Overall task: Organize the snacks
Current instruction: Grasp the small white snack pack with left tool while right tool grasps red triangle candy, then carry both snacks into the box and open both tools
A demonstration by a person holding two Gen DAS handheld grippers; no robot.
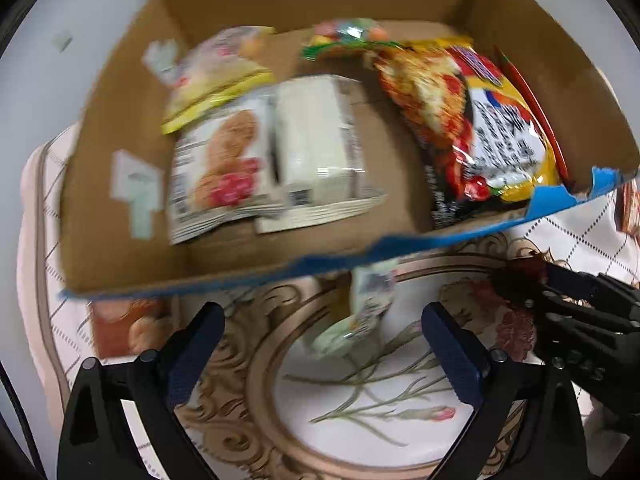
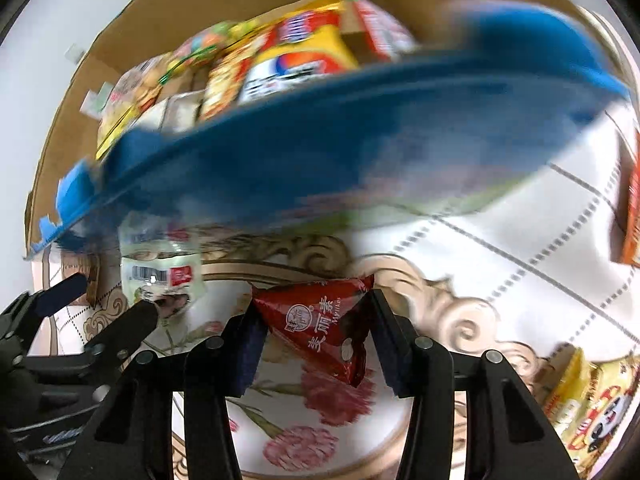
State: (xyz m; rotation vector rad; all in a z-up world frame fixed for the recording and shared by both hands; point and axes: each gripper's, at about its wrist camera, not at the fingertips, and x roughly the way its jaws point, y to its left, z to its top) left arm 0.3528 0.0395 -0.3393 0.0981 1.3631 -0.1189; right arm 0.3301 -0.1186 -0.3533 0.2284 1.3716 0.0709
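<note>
place: home | evidence: floral tablecloth [image 1: 372, 412] — cardboard snack box [image 1: 120, 152]

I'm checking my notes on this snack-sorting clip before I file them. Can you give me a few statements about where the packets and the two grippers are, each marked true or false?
1. The right gripper is shut on a red triangular foil snack packet. True.
2. The left gripper is clamped on a pale green and white wrapped packet. False: its jaws stand open and the packet lies between them, not pressed.
3. The brown cardboard box with a blue outside is empty. False: it holds several packets, among them a yellow noodle bag.
4. The red packet is outside the box, over the floral tablecloth. True.
5. The box has a closed lid. False: its top is open.
</note>
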